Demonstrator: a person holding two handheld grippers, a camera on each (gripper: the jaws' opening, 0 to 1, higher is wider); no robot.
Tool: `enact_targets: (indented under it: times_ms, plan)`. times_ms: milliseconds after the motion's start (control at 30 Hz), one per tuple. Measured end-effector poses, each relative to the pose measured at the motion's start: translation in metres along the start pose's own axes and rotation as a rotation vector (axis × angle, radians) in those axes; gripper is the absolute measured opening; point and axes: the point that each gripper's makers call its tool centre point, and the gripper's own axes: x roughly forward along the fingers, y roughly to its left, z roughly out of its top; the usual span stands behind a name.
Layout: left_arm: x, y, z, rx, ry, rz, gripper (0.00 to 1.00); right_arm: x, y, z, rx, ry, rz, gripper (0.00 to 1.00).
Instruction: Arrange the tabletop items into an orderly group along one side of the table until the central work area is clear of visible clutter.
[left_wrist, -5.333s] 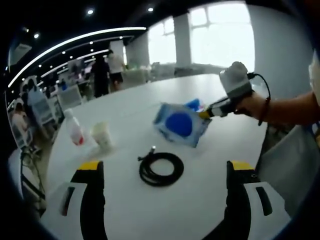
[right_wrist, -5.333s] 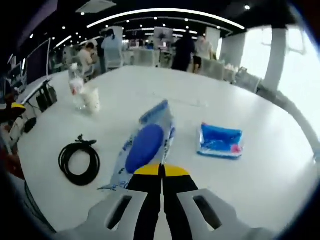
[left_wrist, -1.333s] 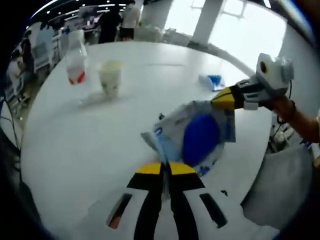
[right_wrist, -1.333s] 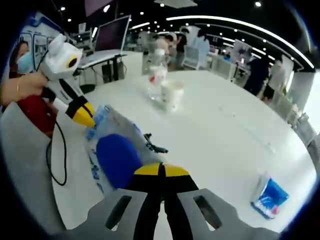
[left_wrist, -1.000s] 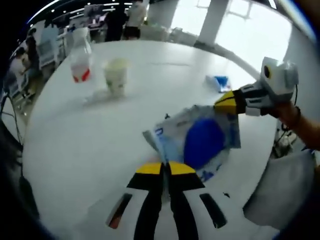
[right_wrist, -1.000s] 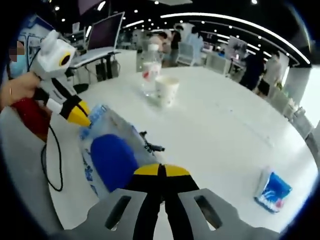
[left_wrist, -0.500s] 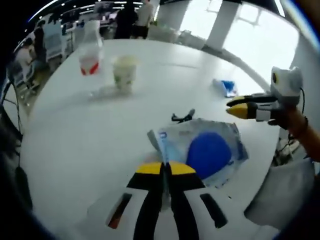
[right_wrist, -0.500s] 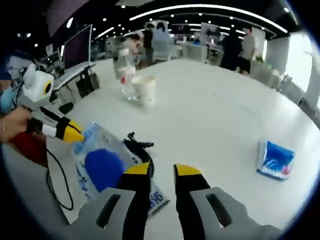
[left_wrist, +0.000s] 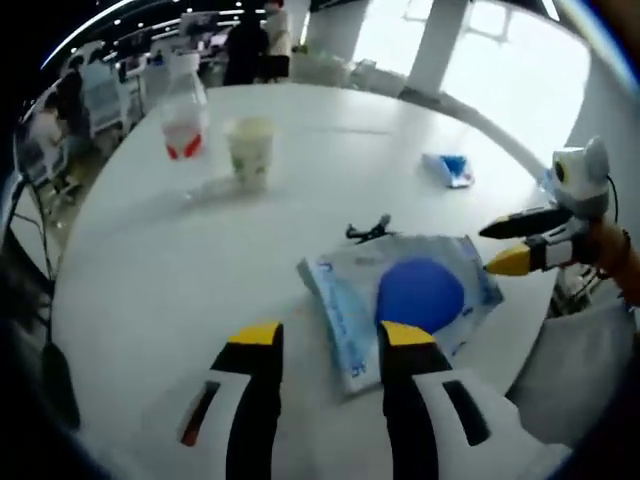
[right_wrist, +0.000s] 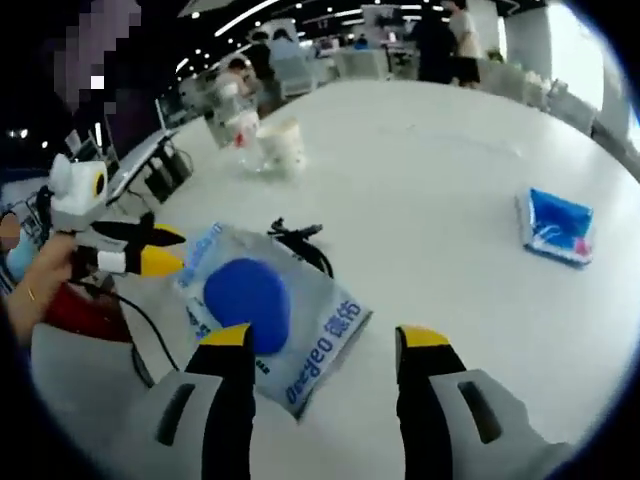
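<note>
The left gripper (left_wrist: 330, 340) has its jaws spread apart, holding nothing, and the right gripper (right_wrist: 325, 345) is spread too. The blue-and-clear bag (left_wrist: 405, 305) lies flat on the white table (left_wrist: 150, 270), over a black cable (right_wrist: 295, 240).

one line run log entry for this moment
left gripper: open | right gripper: open | blue-dot packet: flat on table, atop black cable

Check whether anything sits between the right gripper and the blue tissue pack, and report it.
Nothing visible does. In the right gripper view, the right gripper is open beside the clear bag with the blue disc, and the blue tissue pack lies farther out to its right, apart from everything. Only bare white table lies between them.
</note>
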Motion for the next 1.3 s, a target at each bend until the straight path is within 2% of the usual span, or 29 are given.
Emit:
enact_targets:
  times_ms: [233,400,500,567,700,767,933,1033,1200,1300]
  plan:
    - [-0.002,-0.004,-0.012,0.052,0.031,-0.011,0.44,-0.001,0.008,-0.023,0.068,0.052,0.025,0.67]
    - [-0.002,-0.001,-0.018,0.053,0.042,-0.001,0.47,0.0,0.012,-0.037,0.084,0.082,0.039,0.63]
    - [0.0,0.0,-0.024,0.042,0.06,-0.004,0.45,0.003,0.013,-0.043,0.094,0.099,0.049,0.64]
    - [0.001,-0.002,-0.027,0.03,0.067,-0.009,0.43,0.004,0.015,-0.047,0.105,0.106,0.06,0.62]
    - [0.003,-0.004,-0.029,-0.025,0.058,-0.032,0.31,0.005,0.019,-0.049,0.135,0.103,0.071,0.57]
    - [0.003,-0.004,-0.031,-0.026,0.066,-0.031,0.32,0.007,0.021,-0.048,0.156,0.091,0.081,0.56]
    - [0.004,-0.006,-0.037,-0.019,0.087,-0.032,0.29,0.009,0.022,-0.052,0.203,0.085,0.079,0.42]
    - [0.006,-0.008,-0.04,-0.041,0.094,-0.043,0.26,0.009,0.024,-0.053,0.199,0.085,0.077,0.38]
    - [0.006,-0.01,-0.041,-0.066,0.095,-0.055,0.17,0.008,0.021,-0.05,0.187,0.071,0.06,0.24]
    - [0.007,-0.009,-0.044,-0.074,0.107,-0.04,0.13,0.007,0.02,-0.048,0.182,0.07,0.054,0.16]
